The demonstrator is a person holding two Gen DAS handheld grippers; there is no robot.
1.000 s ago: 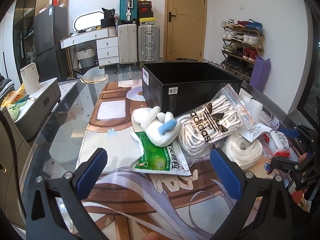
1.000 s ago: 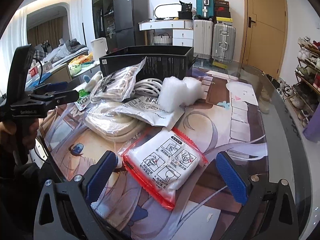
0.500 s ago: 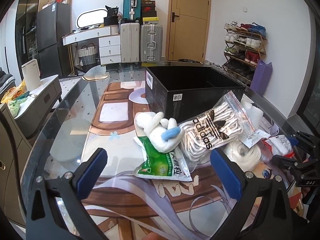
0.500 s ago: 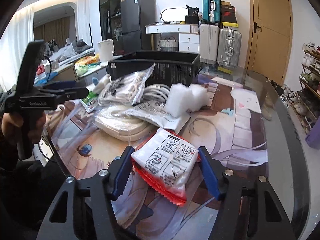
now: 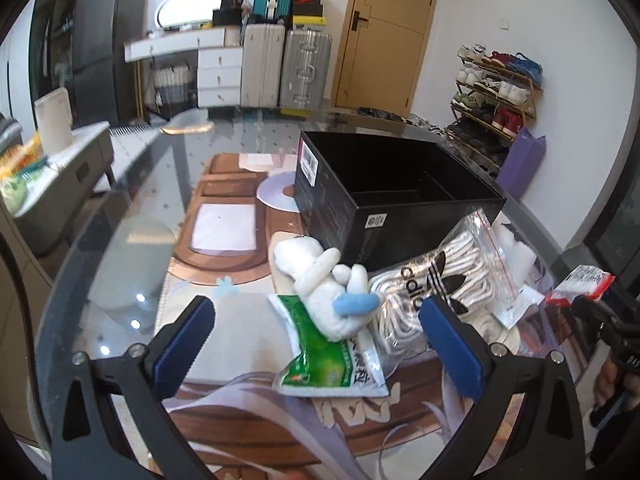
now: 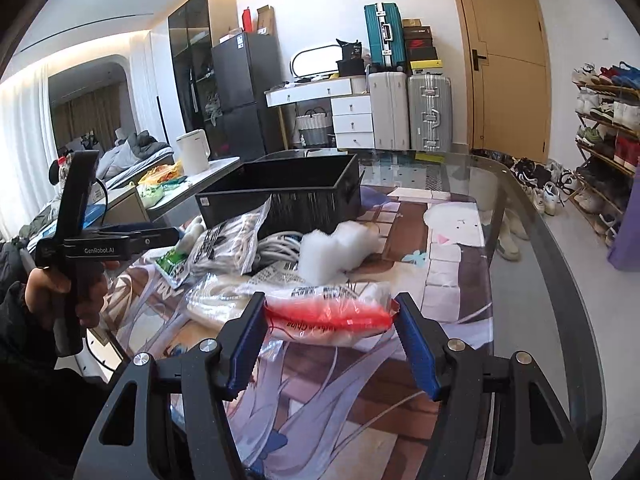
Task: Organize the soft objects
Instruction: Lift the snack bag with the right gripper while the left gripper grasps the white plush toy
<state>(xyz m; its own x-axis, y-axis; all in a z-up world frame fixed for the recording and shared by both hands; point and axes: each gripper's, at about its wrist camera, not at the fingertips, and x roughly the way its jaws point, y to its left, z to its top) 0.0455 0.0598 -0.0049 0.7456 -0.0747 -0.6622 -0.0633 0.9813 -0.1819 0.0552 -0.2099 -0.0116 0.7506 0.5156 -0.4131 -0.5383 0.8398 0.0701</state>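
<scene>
Right gripper has clamped and lifted the red-edged packet off the mat, ready for the black box ahead-left; left gripper stays wide open, empty.

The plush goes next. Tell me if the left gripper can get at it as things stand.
Probably yes: the left gripper is open and the plush lies on top of the green packet, uncovered.

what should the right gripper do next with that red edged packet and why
Probably carry it forward and left to the black box. The right gripper is shut on the red-edged packet, which looks lifted above the pile, and the box stands open beyond the pile. The left gripper is open and holds nothing.
</scene>
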